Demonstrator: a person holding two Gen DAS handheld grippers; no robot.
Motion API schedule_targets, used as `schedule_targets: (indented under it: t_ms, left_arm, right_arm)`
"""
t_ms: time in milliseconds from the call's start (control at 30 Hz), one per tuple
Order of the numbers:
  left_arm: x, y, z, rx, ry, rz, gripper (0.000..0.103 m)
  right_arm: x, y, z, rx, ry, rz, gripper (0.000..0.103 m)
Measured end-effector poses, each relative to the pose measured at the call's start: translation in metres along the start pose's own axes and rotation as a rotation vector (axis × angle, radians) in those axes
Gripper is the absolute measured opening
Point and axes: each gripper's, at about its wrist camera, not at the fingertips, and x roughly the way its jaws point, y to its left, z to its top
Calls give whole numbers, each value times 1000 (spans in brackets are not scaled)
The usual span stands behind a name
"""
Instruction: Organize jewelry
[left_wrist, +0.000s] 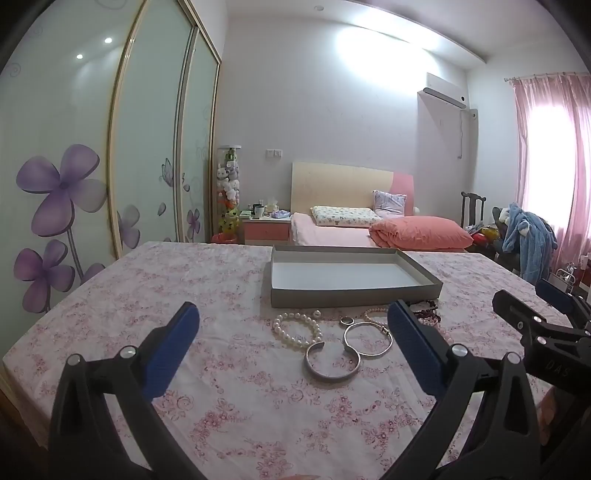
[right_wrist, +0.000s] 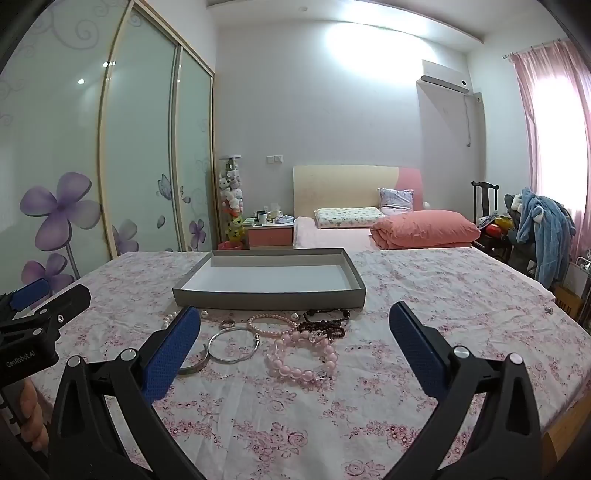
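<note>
Jewelry lies loose on the floral cloth of the bench just before the empty grey tray (left_wrist: 354, 295) — pearl bracelet (left_wrist: 297, 328), silver cuff (left_wrist: 332, 363), pink bead bracelet (right_wrist: 303, 356). My left tongs (left_wrist: 291, 347) and right tongs (right_wrist: 295, 345) both gape wide, holding nothing. I'd pinch one piece at its rim, lifting clear of neighbours. One handle reads "GenRobot.AI".

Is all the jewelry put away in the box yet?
Not yet. The grey box is empty. Both the left gripper and right gripper have open jaws holding nothing. The white pearl bracelet, silver cuff, pink bead bracelet and dark beads wait on the tablecloth.
</note>
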Motion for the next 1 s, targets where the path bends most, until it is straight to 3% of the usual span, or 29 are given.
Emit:
schedule_targets:
  t_ms: [1000]
  left_arm:
    - [2,0,0,-3,6,0,99]
  right_arm:
    - [0,-1,-1,4,4,2,101]
